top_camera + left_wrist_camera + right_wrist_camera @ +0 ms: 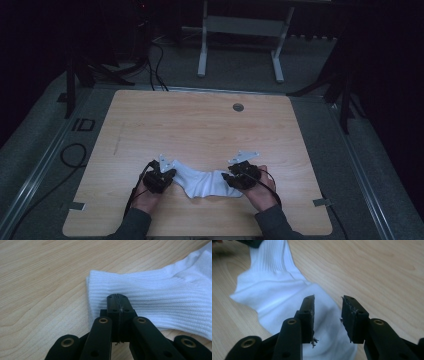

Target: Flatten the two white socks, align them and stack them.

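Left gripper (117, 298): jaws pressed fully together, no gap between them, tips resting over the ribbed cuff end of a white sock (160, 295). Whether any fabric is caught between them: cannot tell. Seen from the high view at the sock's left end (161, 176), held in the person's left hand (147, 196).

Right gripper (328, 305): jaws spread, open gap between them, poised over the smooth foot end of the sock (287, 297), fabric visible through the gap. Contact with the fabric: cannot tell. Seen from the high view at the sock's right end (241, 176), held in the right hand (262, 192).

Sock (206, 183): lying flat on the wooden table (200, 120), stretched crosswise between the two grippers, slightly creased and bent at the middle. Ribbed cuff toward the left gripper, plain foot section toward the right gripper. Positioned on the near part of the table, close to the person's edge.

Small round grey grommet (238, 107): set in the tabletop well beyond the sock, toward the far edge.

Lighting: dim in the high view.
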Motion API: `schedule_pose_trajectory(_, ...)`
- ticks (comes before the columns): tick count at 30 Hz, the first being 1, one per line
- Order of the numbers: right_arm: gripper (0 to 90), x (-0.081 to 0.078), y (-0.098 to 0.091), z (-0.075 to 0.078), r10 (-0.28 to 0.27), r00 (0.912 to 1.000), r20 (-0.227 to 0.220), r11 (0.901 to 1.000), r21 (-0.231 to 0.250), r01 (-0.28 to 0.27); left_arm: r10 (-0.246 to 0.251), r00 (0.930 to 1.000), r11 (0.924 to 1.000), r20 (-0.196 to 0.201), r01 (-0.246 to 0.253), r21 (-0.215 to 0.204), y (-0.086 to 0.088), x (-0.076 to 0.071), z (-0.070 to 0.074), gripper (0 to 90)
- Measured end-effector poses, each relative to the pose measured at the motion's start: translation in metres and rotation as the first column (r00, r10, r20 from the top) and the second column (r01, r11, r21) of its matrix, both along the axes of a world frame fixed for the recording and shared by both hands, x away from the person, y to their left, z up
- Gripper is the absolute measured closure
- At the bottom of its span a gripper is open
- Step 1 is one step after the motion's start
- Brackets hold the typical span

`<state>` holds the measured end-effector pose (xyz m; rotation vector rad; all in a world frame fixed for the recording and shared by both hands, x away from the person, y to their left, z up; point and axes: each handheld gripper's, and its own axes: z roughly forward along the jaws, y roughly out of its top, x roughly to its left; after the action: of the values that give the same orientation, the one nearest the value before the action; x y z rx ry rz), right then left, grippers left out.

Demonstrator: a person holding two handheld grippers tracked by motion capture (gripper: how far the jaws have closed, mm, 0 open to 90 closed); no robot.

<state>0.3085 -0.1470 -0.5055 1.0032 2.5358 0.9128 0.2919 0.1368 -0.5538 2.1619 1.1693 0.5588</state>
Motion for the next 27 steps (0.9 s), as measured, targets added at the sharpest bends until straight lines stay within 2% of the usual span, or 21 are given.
schedule_pose_trajectory(13,61.8,-0.001,-0.012,-0.016,-0.050,0.9979,-0.041,0.9986,-0.016,0.050,0.001,1.0000,1.0000,-0.003,-0.001,-0.004,0.001,-0.001,0.000,89.6)
schedule_pose_trajectory(27,64.6,-0.002,-0.018,-0.022,-0.076,0.9948,-0.068,0.9971,-0.008,0.076,0.002,1.0000,1.0000,-0.005,-0.003,-0.008,0.001,-0.001,0.000,89.6)
